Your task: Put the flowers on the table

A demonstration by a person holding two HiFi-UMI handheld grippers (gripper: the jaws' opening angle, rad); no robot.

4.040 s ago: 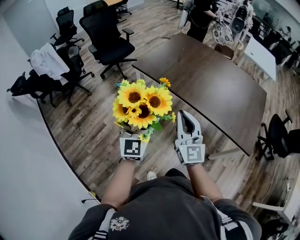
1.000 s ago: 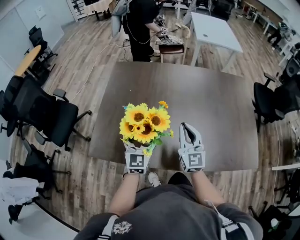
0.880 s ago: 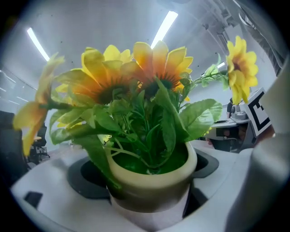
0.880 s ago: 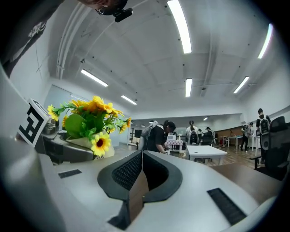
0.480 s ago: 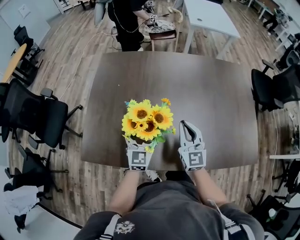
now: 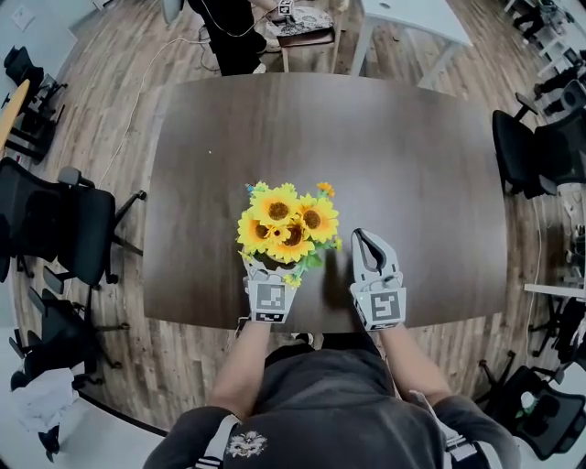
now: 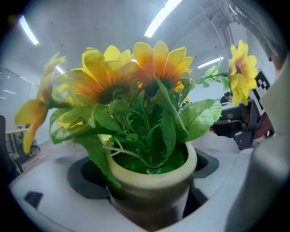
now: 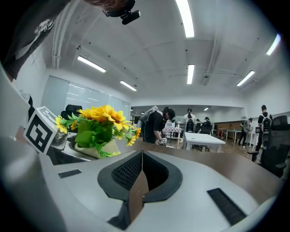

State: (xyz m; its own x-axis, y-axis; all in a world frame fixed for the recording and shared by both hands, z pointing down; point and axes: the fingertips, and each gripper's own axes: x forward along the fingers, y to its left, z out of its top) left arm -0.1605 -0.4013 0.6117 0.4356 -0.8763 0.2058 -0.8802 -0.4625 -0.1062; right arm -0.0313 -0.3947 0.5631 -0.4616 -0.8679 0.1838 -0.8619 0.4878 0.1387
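Note:
A small cream pot of yellow sunflowers [image 6: 286, 225] hangs over the near edge of the dark brown table [image 6: 385, 147], with my left gripper [image 6: 268, 272] shut on the pot. In the left gripper view the pot [image 7: 152, 174] sits wedged between the two jaws, leaves and blooms filling the frame. My right gripper [image 6: 369, 247] is shut and empty, just right of the flowers, above the table's near edge. From the right gripper view the flowers [image 8: 97, 124] show at left, and the right gripper [image 8: 141, 156] has its tips met.
Black office chairs [image 6: 69, 229] stand to the left of the table, more [image 6: 540, 137] to the right. A person [image 6: 224, 23] stands past the far edge beside a small stool [image 6: 302, 27]. A white table [image 6: 417, 14] is beyond.
I have stepped up to the table: it now lies straight under the grippers, where before it was farther ahead. The left gripper keeps hold of the pot; the right stays shut.

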